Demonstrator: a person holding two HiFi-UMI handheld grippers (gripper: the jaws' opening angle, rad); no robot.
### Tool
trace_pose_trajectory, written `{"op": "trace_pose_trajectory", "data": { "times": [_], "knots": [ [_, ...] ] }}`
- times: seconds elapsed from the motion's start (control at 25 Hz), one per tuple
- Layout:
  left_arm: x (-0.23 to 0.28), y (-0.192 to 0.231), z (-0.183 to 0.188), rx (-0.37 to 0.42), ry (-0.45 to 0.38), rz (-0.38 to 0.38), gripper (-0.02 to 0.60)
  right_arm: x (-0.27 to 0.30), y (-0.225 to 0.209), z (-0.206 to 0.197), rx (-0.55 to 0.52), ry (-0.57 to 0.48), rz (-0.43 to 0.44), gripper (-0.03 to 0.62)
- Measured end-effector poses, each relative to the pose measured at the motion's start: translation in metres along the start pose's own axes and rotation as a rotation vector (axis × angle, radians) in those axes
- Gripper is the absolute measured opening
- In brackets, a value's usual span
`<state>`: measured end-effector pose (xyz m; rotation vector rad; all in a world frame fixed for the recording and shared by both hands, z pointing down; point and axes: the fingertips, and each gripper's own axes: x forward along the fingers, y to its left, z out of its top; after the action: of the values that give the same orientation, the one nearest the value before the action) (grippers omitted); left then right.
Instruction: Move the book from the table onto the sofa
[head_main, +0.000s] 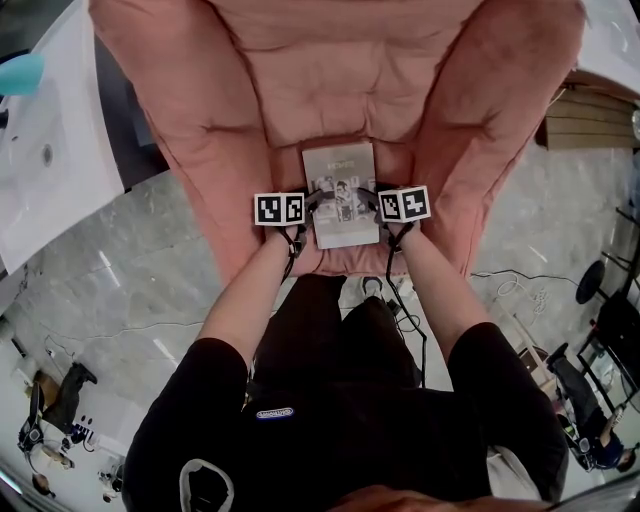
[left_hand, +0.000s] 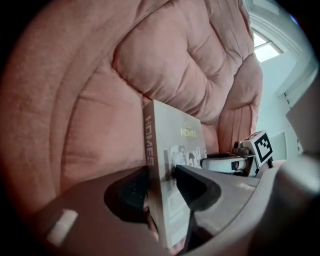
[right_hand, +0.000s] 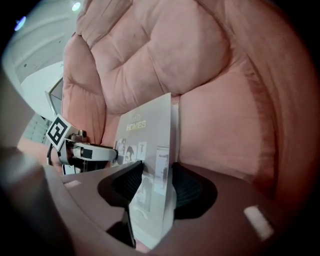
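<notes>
A thin grey book (head_main: 342, 192) titled HOMES lies flat over the seat of the pink sofa (head_main: 330, 70), held at both long edges. My left gripper (head_main: 306, 208) is shut on the book's spine edge (left_hand: 156, 170). My right gripper (head_main: 376, 205) is shut on the opposite edge of the book (right_hand: 155, 170). In each gripper view the book stands between the dark jaws, with the other gripper beyond it: the right gripper (left_hand: 240, 159) and the left gripper (right_hand: 80, 149). Pink cushions fill the background.
The sofa's padded arms (head_main: 505, 110) rise on both sides of the seat. A white table (head_main: 50, 150) stands at the left. Grey marble floor (head_main: 130, 270) surrounds the sofa, with cables (head_main: 510, 290) and equipment (head_main: 600, 330) at the right.
</notes>
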<state>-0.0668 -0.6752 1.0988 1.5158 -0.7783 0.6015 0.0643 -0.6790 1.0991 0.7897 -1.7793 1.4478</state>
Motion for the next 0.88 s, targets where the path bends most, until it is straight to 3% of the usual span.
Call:
{"op": "trace_pose_trajectory", "data": {
  "times": [0.16, 0.4, 0.52, 0.88],
  "knots": [
    [-0.002, 0.0, 0.001, 0.01, -0.021, 0.001, 0.208, -0.01, -0.003, 0.001, 0.001, -0.059, -0.023, 0.248],
    [-0.043, -0.012, -0.002, 0.02, -0.109, 0.083, 0.239, -0.078, 0.014, -0.005, 0.049, -0.26, -0.038, 0.284],
    [-0.077, -0.033, -0.008, 0.054, -0.134, 0.107, 0.239, -0.127, 0.033, -0.016, 0.057, -0.323, -0.009, 0.276],
    [-0.182, -0.136, -0.028, 0.187, -0.231, 0.062, 0.239, -0.262, 0.108, -0.051, 0.077, -0.453, 0.115, 0.262]
  ]
}}
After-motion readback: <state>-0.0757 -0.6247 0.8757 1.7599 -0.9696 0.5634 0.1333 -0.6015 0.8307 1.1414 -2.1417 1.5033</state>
